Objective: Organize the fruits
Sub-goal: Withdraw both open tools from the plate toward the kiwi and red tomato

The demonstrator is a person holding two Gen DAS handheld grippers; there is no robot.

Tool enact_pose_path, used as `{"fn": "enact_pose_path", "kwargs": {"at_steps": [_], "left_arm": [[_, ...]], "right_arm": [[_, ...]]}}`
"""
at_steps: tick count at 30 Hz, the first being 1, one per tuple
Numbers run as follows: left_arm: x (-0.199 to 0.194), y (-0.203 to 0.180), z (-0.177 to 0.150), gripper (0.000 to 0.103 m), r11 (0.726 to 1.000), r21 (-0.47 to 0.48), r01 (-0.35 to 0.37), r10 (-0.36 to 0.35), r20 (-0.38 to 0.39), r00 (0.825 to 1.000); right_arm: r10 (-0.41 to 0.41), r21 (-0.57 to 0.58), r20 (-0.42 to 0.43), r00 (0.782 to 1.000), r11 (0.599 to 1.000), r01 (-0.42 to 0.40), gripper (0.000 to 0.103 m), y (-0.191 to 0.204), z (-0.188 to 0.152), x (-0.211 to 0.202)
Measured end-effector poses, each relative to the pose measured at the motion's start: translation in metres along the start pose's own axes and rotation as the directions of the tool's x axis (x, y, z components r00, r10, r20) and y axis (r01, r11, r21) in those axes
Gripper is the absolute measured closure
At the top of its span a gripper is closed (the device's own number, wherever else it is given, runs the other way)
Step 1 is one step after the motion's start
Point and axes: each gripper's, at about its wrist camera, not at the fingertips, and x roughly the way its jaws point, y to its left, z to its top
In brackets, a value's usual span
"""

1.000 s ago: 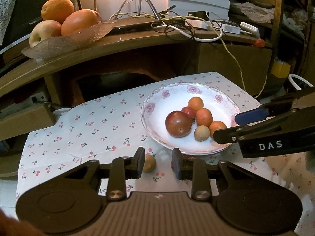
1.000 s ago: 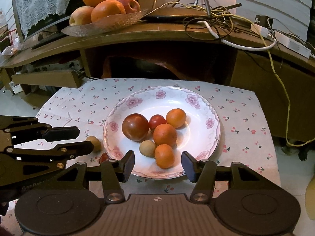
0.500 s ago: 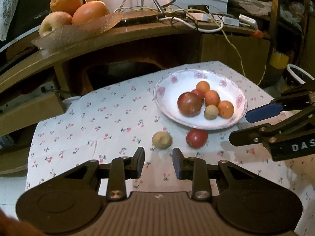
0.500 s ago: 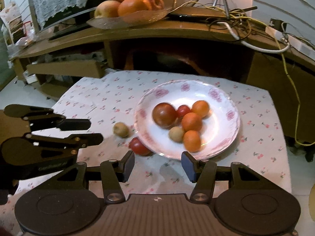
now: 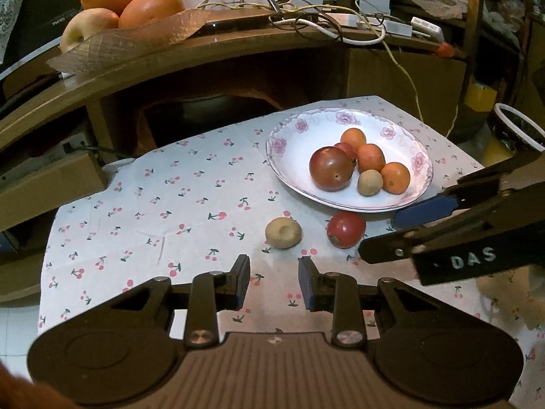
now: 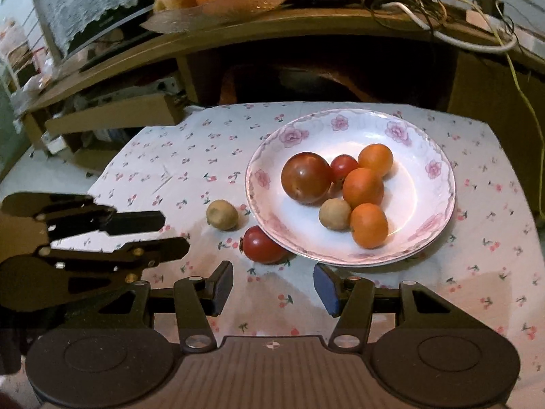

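Fruit is mostly gathered on the flowered plate — a big dark-red tomato, a small red one behind it, three oranges and a little brown fruit bunched together near the middle. Two pieces lie off the plate on the cherry-print cloth: a red tomato tucked against the plate's near rim, and a brown fruit just beside it, not touching. Both claws hang above the cloth on the near side — the left claw has its fingers spread with nothing between them, lined up roughly with the loose brown fruit, and the right claw is spread wider, empty too, facing the loose tomato and the plate's edge. Behind, on the wooden shelf, a glass dish holds large oranges and an apple beside a tangle of cables.
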Motion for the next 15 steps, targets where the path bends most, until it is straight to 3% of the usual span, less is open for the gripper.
{"fn": "enact_pose_path", "kwargs": {"at_steps": [15], "left_arm": [[-0.008,0.02,-0.004,0.066,0.999,-0.04,0.012,-0.011,0.024,1.0]], "right_arm": [[-0.032,0.13,0.04,0.999,0.991,0.027,0.049,0.013,0.001,0.026]]}}
